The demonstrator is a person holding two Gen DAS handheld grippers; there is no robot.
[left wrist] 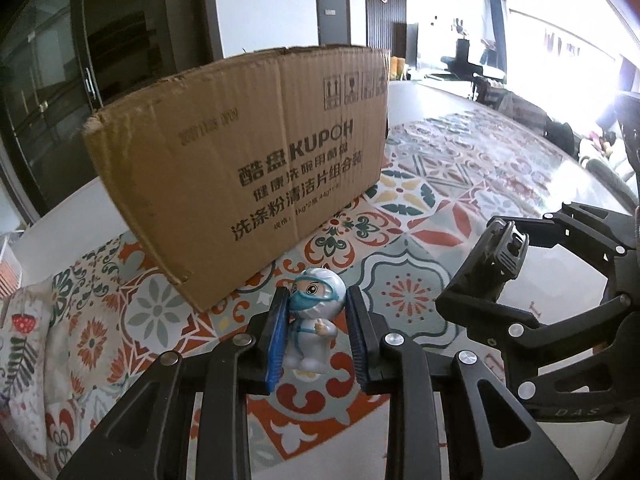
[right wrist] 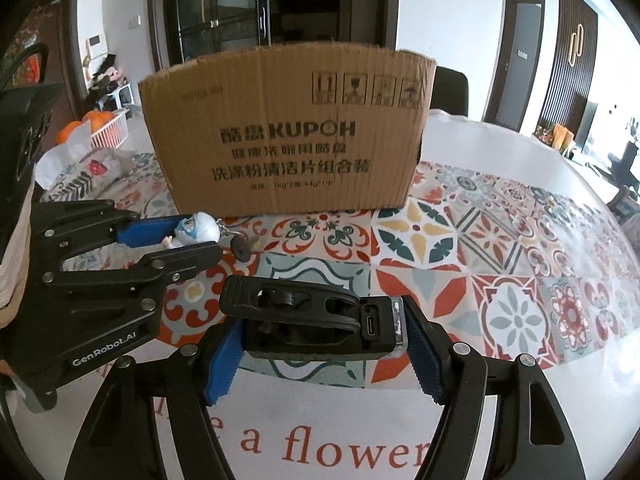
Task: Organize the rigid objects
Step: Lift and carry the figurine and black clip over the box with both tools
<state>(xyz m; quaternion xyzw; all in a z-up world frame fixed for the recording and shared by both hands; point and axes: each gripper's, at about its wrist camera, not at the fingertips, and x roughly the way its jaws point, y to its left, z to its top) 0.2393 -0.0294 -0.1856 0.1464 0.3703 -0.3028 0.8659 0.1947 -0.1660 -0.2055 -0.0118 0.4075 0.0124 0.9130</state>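
Observation:
My left gripper (left wrist: 318,320) is shut on a small white figurine with a blue mask and goggles (left wrist: 314,312), held between the blue pads above the patterned tablecloth. It also shows in the right wrist view (right wrist: 198,230), with a key ring and black tag hanging from it. My right gripper (right wrist: 324,344) is shut on a black clip-on device with a USB port (right wrist: 316,320); it also shows in the left wrist view (left wrist: 486,268). A brown cardboard box (left wrist: 248,160) (right wrist: 288,132) stands on the table straight ahead of both grippers, its top open.
A colourful tile-pattern cloth (right wrist: 460,240) covers the white table. A patterned tissue pouch (right wrist: 92,172) and a white basket of oranges (right wrist: 100,126) sit at the far left. A dark chair back (right wrist: 450,88) stands behind the box.

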